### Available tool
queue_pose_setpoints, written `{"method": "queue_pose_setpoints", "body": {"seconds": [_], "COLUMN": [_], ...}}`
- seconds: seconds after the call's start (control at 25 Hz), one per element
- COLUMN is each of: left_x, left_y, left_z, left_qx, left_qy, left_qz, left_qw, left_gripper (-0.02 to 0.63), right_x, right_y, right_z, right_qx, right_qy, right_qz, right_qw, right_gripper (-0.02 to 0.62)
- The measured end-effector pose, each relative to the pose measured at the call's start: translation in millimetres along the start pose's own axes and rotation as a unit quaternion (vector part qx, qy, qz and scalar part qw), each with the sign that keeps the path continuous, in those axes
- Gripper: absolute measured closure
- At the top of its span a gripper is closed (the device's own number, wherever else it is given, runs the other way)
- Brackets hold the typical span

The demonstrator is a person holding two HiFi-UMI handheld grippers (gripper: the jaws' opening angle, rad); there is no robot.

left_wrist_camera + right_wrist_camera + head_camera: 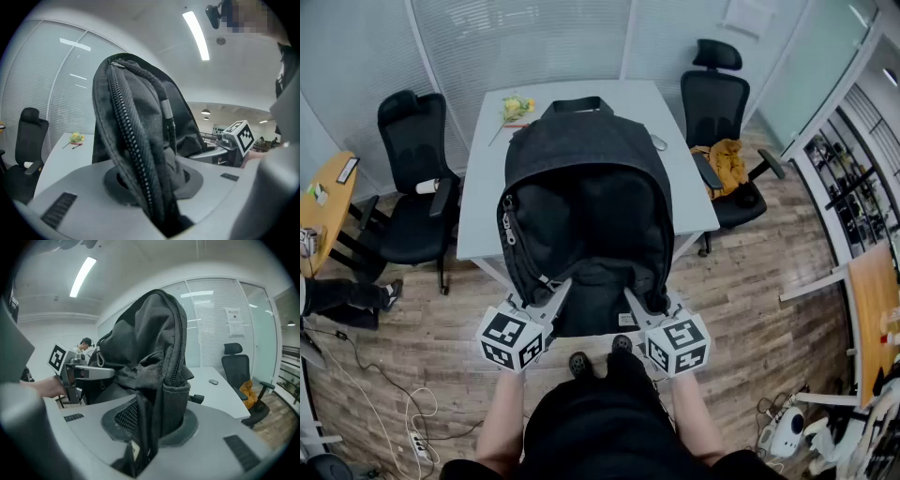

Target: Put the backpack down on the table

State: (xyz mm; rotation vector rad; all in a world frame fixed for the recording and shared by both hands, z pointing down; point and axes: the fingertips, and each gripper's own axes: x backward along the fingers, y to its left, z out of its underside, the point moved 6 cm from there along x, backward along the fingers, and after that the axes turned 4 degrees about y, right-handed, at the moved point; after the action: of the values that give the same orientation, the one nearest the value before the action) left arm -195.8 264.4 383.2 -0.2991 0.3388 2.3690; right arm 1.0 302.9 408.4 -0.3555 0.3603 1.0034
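Both grippers grip one load. My left gripper [551, 298] has its jaws pinched narrowly on the zippered edge of the dark grey fabric backpack [581, 187]; my right gripper [635, 305] clamps its jaws on the opposite side seam. The bag rises ahead of both jaws, with the white surface [483, 202] beyond.

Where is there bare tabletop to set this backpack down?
The table is bare along its left side, from the flowers to the near edge, and along its right side, from the small object to the near corner. The backpack hides the middle. Only the far left corner, by the flowers, is cluttered.
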Motion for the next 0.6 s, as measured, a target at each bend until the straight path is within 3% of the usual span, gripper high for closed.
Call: {"method": "queue_pose_setpoints", "body": {"seconds": [0.6], "left_x": [27.8], "left_y": [-7.7], "left_z": [12.1], "left_qx": [0.004], "left_qy": [-0.008], "left_qz": [-0.002], "left_qw": [1.0], "left_gripper": [0.5], "right_x": [10.3], "right_y": [24.4], "right_z": [10.3], "right_qx": [0.0], "right_qy": [0.008], "right_qz": [-0.001], "right_qw": [1.0], "right_gripper": [0.505]}}
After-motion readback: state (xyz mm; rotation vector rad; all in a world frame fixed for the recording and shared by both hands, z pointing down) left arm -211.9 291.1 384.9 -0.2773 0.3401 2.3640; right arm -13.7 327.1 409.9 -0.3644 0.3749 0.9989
